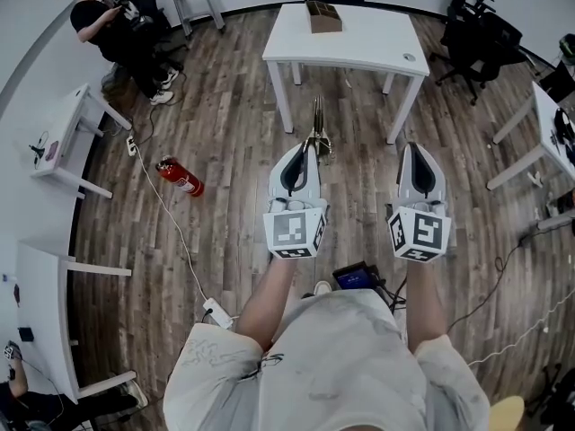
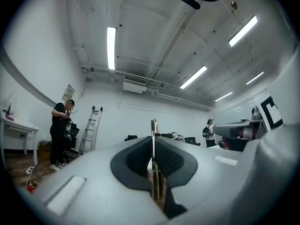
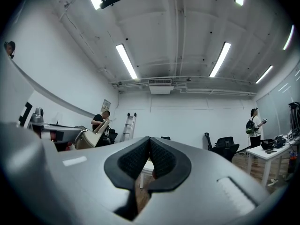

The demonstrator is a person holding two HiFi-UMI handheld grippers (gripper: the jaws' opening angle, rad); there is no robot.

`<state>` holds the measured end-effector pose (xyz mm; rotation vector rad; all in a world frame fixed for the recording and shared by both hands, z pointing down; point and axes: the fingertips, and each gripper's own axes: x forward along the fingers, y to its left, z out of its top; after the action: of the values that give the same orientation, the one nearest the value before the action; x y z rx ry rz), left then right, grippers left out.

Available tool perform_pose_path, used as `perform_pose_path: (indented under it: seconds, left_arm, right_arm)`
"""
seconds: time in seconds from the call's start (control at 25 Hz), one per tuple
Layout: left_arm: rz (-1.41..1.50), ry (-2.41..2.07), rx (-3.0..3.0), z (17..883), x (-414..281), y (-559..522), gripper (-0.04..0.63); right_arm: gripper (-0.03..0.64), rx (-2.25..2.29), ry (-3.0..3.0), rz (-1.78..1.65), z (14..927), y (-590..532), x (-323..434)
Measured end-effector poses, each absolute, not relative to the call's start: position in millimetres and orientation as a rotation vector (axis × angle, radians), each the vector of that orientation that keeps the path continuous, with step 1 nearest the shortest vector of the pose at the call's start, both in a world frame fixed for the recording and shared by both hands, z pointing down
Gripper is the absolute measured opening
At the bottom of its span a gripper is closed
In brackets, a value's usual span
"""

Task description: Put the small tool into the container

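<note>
**Tool pinched in the left jaws, container way across the room**

Left gripper (image 1: 310,148) has its jaws clamped on a thin brass-coloured metal tool (image 1: 317,119). The tool pokes out well past the tips and sits edge-on between the pads in the left gripper view. Right gripper (image 1: 414,149) has its jaws pressed together on nothing. The small brown box-like container (image 1: 323,15) sits near the far edge of the white rectangular tabletop (image 1: 359,41), well apart from both grippers, so the carry isn't done yet imo.

What worries me is that the grip looks to be only on the tail end of a skinny strip. Any bump or swing on the way over could make it pivot or slide out. That long overhang could also catch the container's rim and shove it. And if it's let go too early, the tool lands beside the box instead of in it.
</note>
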<state>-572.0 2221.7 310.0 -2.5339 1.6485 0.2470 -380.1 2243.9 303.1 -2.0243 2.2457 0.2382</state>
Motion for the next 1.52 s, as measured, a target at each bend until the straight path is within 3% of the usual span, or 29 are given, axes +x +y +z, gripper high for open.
perform_pose_path:
  seconds: [0.36, 0.68, 1.12, 1.52]
  left_arm:
    - [0.253, 1.635, -2.516, 325.6, -548.5, 2103.4, 0.023]
    - [0.242, 1.699, -2.482, 313.5, -471.4, 1926.7, 0.023]
    - [0.204, 1.742, -2.464, 300.8, -292.0, 1699.1, 0.023]
    - [0.172, 1.772, -2.44, 304.9, -79.9, 1540.9, 0.023]
  right_arm:
    - [0.005, -2.0, 2.242, 0.212, 328.8, 2118.0, -363.3]
    - [0.005, -1.964, 2.266, 0.201, 317.1, 1937.3, -280.9]
    - [0.005, -1.949, 2.28, 0.16, 310.5, 1709.2, -97.3]
    - [0.005, -1.931, 2.281, 0.131, 317.7, 1549.9, 117.9]
